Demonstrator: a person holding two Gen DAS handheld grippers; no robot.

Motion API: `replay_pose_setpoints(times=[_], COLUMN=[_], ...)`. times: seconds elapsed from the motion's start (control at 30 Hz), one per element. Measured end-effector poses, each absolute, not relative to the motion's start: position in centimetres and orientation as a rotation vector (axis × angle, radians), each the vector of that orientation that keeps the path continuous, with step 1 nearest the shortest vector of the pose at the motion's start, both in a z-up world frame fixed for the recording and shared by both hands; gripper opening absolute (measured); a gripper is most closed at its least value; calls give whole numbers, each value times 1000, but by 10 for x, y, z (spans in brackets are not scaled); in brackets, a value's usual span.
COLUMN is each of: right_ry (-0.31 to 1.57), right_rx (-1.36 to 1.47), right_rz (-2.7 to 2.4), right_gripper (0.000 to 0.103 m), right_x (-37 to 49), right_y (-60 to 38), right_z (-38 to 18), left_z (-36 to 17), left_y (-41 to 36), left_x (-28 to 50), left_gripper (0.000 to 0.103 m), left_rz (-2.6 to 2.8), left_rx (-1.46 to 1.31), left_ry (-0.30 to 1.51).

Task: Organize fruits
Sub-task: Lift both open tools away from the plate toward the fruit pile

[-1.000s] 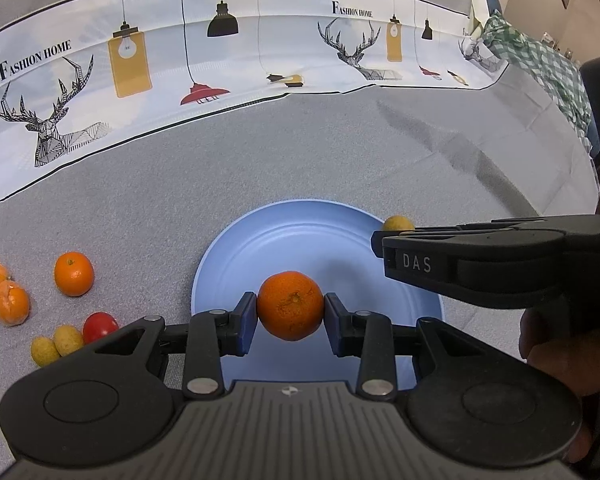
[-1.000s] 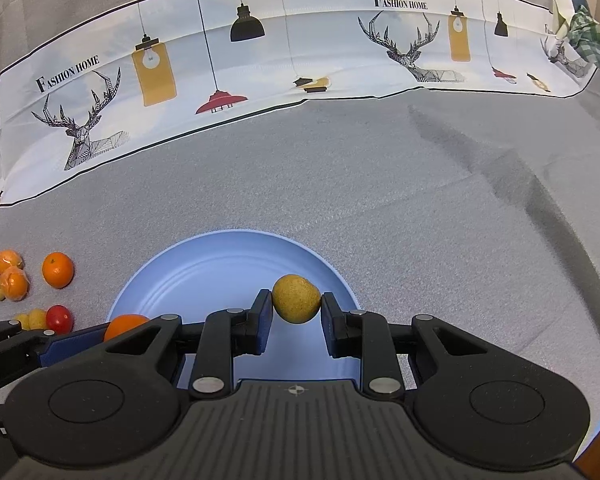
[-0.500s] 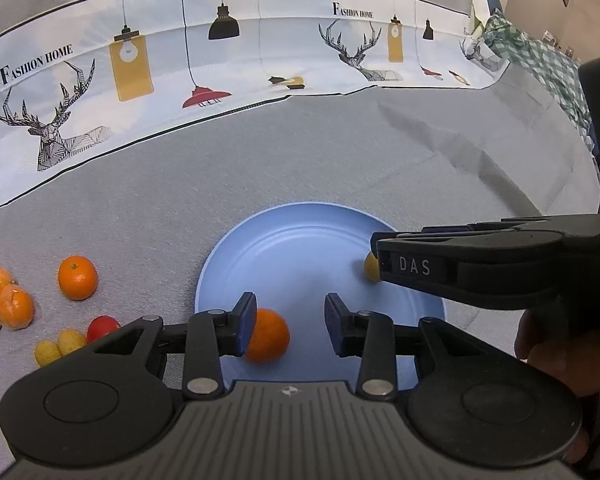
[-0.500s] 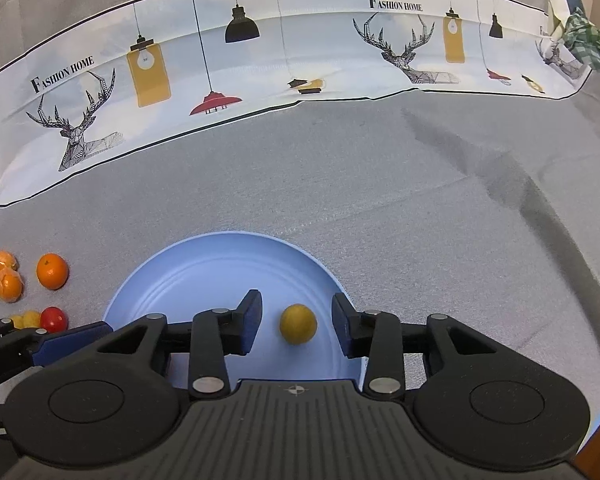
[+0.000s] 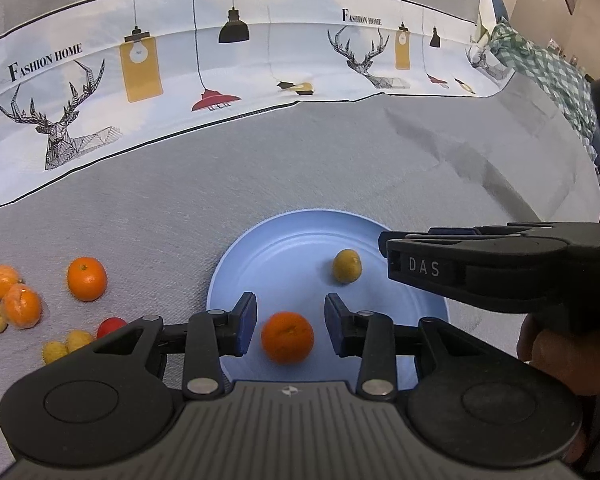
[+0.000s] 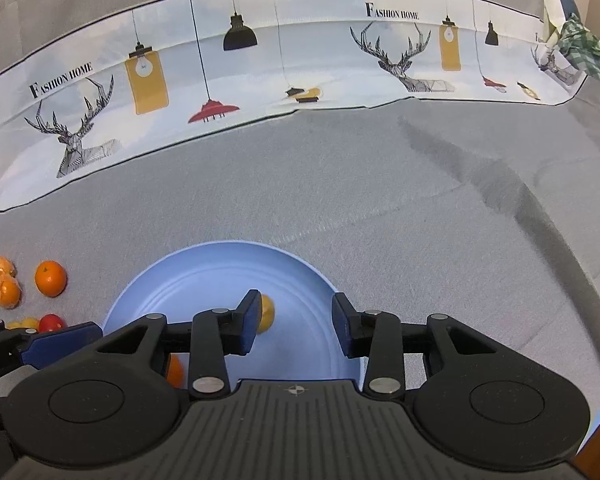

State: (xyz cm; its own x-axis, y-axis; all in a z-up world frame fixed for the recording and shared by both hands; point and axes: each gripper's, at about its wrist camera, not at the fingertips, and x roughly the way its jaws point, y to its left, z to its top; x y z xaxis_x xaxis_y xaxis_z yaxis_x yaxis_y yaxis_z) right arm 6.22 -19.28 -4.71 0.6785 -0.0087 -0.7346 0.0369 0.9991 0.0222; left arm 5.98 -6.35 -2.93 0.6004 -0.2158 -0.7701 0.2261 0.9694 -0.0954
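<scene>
Bench (image 5: 340, 168): grey cloth, printed deer-and-lamp banner (image 5: 180, 60) along its far edge. Blue plate (image 5: 300, 240) under both your tongs. Left tongs (image 5: 288, 322): apart, mandarin (image 5: 287, 337) loose between them on the plate. Right tongs (image 6: 294, 322): just opened, empty; yellow fruit (image 6: 266, 314) past their left pad. Spare fruits (image 5: 28, 304) far left.

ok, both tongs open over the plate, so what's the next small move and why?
Probably lift the left tongs clear and swing toward the loose orange on the cloth. The orange fruit and yellow fruit already sit free on the blue plate, no pad touching, while a cluster waits at left.
</scene>
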Motion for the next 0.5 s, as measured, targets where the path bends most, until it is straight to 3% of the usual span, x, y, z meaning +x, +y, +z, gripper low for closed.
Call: replay_pose_setpoints(times=[0.5], right_ry=[791], right_rx=[4], right_rz=[-11], right_gripper=[40], right_x=[63], right_y=[-181], right_z=[-38], left_z=[-22], left_y=[-50], left_x=[63], left_gripper=[42], left_rz=[-222], left_rx=[0], left_ry=[887])
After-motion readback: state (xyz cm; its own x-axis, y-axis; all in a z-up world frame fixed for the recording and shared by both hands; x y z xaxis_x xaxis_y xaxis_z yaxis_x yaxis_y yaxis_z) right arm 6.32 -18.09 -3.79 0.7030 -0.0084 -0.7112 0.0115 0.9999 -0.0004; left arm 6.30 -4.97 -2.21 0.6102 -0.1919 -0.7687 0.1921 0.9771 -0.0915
